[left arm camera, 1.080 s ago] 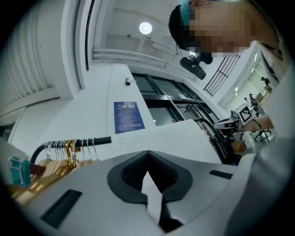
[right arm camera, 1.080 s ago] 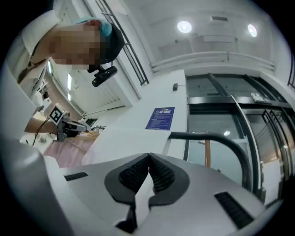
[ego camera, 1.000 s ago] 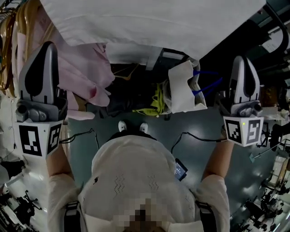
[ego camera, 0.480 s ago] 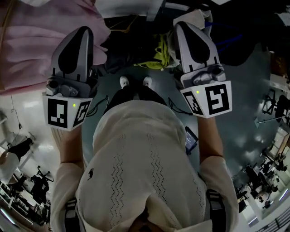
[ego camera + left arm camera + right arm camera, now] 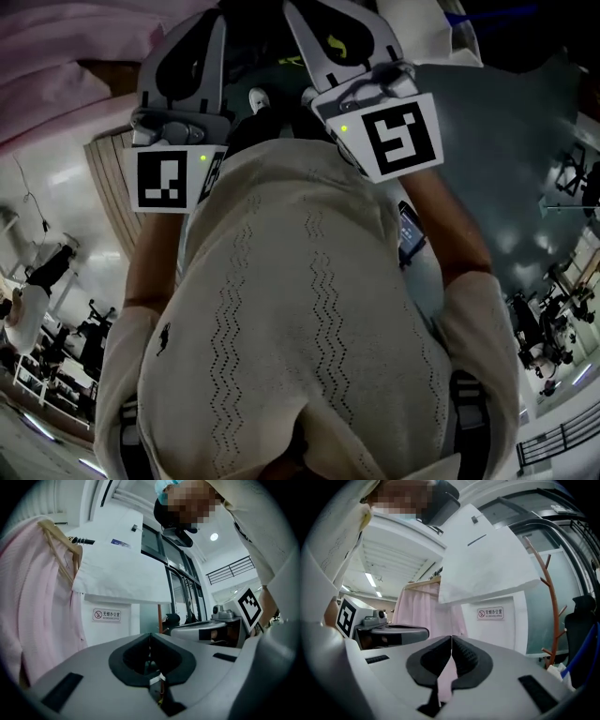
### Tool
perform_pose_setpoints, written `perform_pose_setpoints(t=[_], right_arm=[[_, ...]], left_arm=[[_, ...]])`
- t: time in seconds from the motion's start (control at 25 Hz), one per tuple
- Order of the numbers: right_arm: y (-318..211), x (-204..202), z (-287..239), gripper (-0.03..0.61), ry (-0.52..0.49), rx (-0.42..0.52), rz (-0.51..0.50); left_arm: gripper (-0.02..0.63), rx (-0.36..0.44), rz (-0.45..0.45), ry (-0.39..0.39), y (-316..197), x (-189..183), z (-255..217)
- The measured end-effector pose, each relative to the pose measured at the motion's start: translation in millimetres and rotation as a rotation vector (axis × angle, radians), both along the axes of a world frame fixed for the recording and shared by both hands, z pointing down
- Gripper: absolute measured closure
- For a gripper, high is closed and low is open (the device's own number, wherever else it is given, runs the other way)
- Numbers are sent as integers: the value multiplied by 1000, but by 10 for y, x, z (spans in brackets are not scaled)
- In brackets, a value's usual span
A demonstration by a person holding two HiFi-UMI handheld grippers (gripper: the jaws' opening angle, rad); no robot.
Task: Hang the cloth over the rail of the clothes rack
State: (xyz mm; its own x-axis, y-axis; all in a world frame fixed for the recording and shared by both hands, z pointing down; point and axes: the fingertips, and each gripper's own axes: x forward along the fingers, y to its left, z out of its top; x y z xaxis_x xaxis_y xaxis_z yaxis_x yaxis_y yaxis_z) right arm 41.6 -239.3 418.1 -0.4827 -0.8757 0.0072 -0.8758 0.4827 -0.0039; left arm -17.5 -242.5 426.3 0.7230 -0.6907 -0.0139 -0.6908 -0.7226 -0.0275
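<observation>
Fingers of left gripper (image 5: 150, 637) and right gripper (image 5: 451, 639) clenched, empty; white cloth (image 5: 110, 569) hangs upper centre, so best check both sides fall evenly, grippers kept clear.

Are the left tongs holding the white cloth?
No, the left tongs are shut together with nothing between them, and the white cloth hangs higher up, apart from them.
</observation>
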Motion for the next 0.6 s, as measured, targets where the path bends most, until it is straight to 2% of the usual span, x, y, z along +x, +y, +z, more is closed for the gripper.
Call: perform_pose_setpoints(t=[0.12, 0.28, 0.44, 0.6], right_arm=[[91, -46, -27, 558, -43, -1, 7], [176, 0, 80, 558, -7, -36, 16], [195, 28, 124, 558, 3, -38, 16], [180, -69, 25, 560, -48, -18, 30]], left_arm=[[601, 8, 28, -12, 141, 84, 15], [600, -2, 29, -26, 191, 141, 64], [600, -15, 3, 34, 208, 209, 44], [600, -25, -3, 45, 225, 173, 48]])
